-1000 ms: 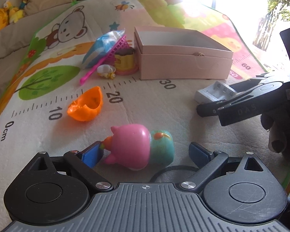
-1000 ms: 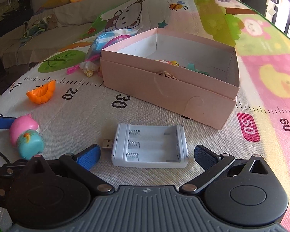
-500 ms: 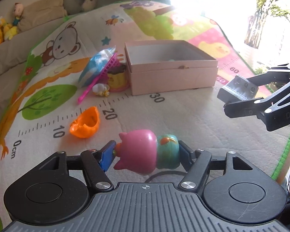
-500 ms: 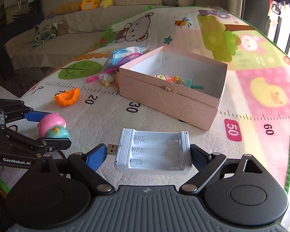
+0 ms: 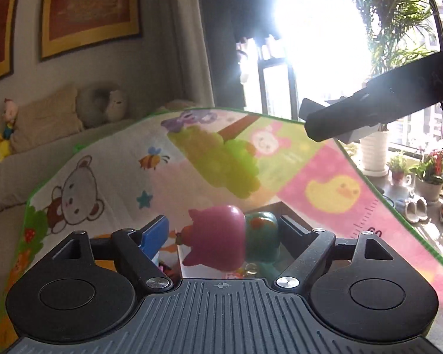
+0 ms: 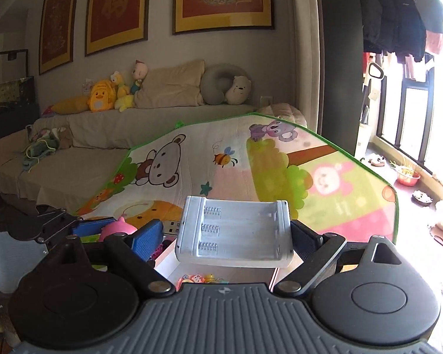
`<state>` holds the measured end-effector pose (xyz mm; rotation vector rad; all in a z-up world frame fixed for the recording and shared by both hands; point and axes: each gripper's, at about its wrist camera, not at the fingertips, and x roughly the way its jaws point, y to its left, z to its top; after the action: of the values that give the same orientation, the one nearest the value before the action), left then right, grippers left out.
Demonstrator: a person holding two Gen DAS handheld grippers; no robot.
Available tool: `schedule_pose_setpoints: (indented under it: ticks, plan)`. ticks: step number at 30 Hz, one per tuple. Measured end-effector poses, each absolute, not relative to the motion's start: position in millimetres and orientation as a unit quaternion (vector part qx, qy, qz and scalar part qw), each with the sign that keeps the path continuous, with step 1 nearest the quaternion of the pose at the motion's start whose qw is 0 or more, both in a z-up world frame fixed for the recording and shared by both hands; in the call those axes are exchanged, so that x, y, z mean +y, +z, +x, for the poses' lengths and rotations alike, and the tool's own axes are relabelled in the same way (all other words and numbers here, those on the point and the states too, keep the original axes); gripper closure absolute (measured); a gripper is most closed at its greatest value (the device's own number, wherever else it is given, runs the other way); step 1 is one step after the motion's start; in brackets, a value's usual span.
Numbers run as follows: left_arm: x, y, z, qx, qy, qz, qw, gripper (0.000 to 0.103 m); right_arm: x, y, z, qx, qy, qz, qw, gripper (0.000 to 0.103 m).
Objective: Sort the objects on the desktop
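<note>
My left gripper (image 5: 224, 230) is shut on a pink and teal toy figure (image 5: 218, 237) and holds it raised above the open pink box (image 5: 268, 206), whose inside shows just below it. My right gripper (image 6: 230, 233) is shut on a white battery charger (image 6: 236, 230) with empty slots, also raised over the box (image 6: 165, 256), where small colourful toys (image 6: 198, 278) lie. The left gripper with the pink toy (image 6: 118, 228) shows at the lower left of the right wrist view. The right gripper's finger (image 5: 378, 109) crosses the upper right of the left wrist view.
The cartoon play mat (image 6: 251, 171) with a green border covers the table. A sofa with plush toys (image 6: 109, 94) and cushions stands behind it. A bright window with potted plants (image 5: 428, 174) is at the right.
Both grippers have risen from the mat with their objects and moved over the pink box; the views now tilt up to the room.
</note>
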<state>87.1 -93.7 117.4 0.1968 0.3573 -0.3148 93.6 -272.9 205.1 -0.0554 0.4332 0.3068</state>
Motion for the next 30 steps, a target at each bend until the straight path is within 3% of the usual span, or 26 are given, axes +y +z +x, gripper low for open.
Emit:
schedule_pose_setpoints:
  ticks: [2,3,6,14,25,27,30]
  plan:
    - [-84.9,105.4,91.1,0.202,-0.148,0.086,0.964,0.013,-261.5,195.4,131.9,0.230,0.134,-0.027,0.964,0.011]
    - [-76.4,100.1,83.7,0.209,-0.153,0.078,0.963,0.006,-256.6,188.0,150.3,0.241,0.132,-0.026,0.961,0.007]
    - [-46.5,79.6,49.8,0.228,-0.141,0.069,0.961,0.003,-245.2,161.2,193.2,0.286,0.116,-0.020,0.951,0.004]
    - [19.9,25.0,-2.2,0.283,-0.045,0.032,0.957,0.003,-198.2,129.9,209.6,0.327,0.173,-0.009,0.929,0.004]
    - [40.6,8.0,-5.5,0.292,-0.040,-0.012,0.956,0.001,-58.5,82.9,260.9,0.380,0.182,-0.088,0.903,0.004]
    - [41.3,7.9,-6.4,0.291,-0.043,-0.017,0.956,0.001,-43.8,73.5,272.6,0.378,0.161,-0.121,0.904,0.010]
    - [46.2,8.3,-7.0,0.291,-0.043,-0.033,0.955,0.001,-30.8,59.0,288.6,0.407,0.153,-0.149,0.888,0.032]
